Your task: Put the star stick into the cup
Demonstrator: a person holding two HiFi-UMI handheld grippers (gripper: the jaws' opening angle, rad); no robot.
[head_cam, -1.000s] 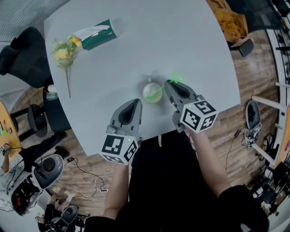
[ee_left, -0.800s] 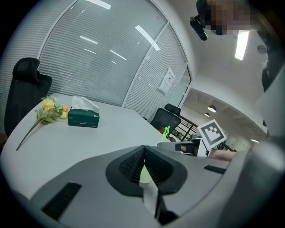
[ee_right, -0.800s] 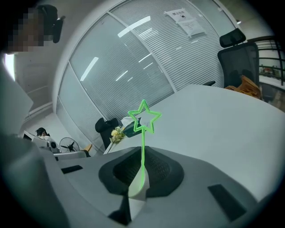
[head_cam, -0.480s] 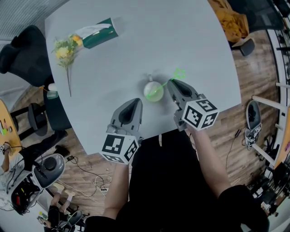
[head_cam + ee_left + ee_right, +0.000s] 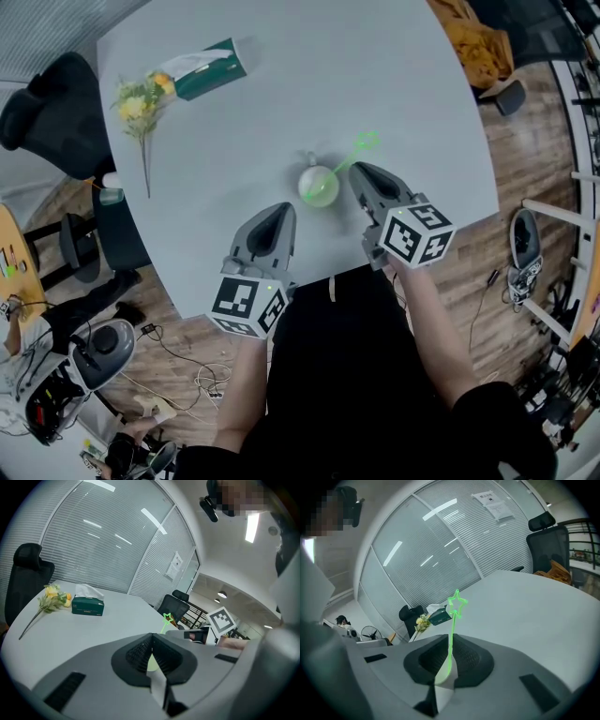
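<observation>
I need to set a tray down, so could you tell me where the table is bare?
Bare: the far right of the table, beyond the cup, and the middle between the flowers and the cup. Crowded: the near edge, where the left gripper, cup, star stick and right gripper cluster.

Star stick [image 5: 349, 161] – thin, translucent bright green, with an outlined star at the top. It is tilted, its lower end in the mouth of the cup [image 5: 319, 185] and the star out past the rim. Cup – small, white, upright, handle on the far side, near the table [image 5: 281, 103] front edge.
</observation>
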